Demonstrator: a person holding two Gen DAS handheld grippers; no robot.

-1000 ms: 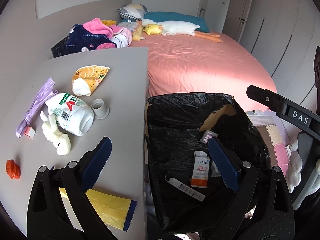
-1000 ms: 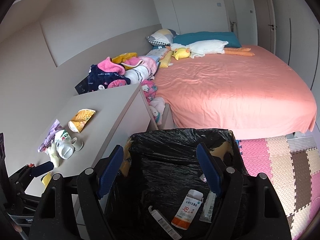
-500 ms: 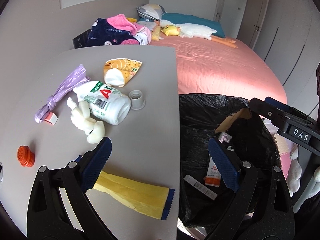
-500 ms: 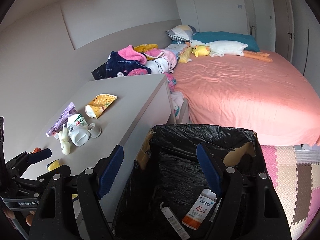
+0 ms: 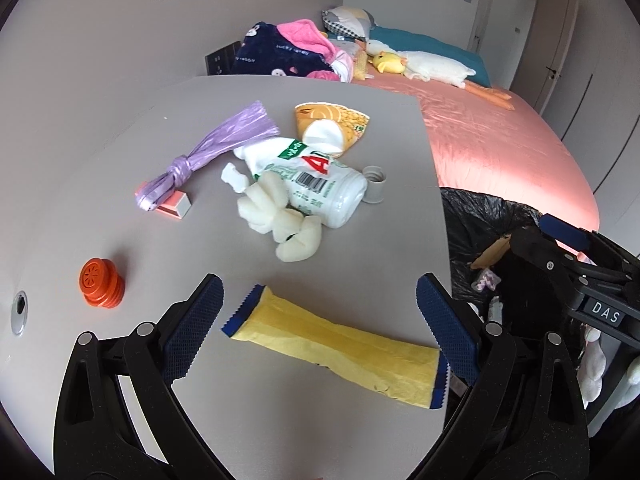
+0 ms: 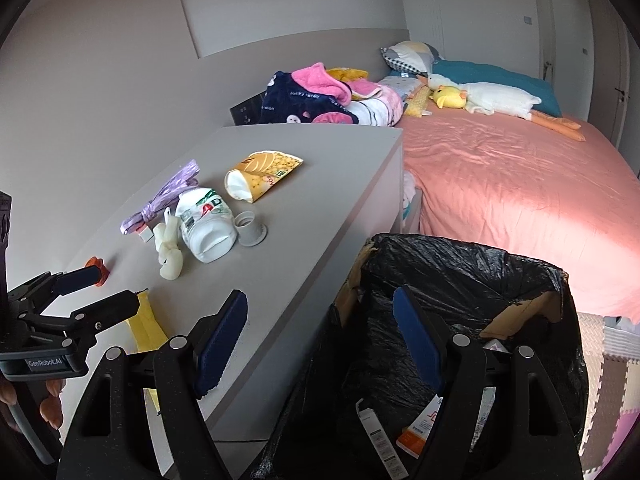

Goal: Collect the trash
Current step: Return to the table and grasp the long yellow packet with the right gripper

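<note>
Left wrist view: the left gripper (image 5: 320, 312), blue-padded fingers (image 5: 192, 332) spread, hovers over a flat yellow wrapper (image 5: 336, 344) on the grey bench (image 5: 100, 168). The right gripper (image 6: 320, 340), fingers spread, straddles the bench edge and black-lined bin (image 6: 460, 276); a pink-sheeted bed (image 6: 512, 184) lies beyond.

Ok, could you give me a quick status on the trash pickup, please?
Both grippers, left and right, open, empty. Yellow wrapper flat between left's pads. Nothing blocking it.
</note>
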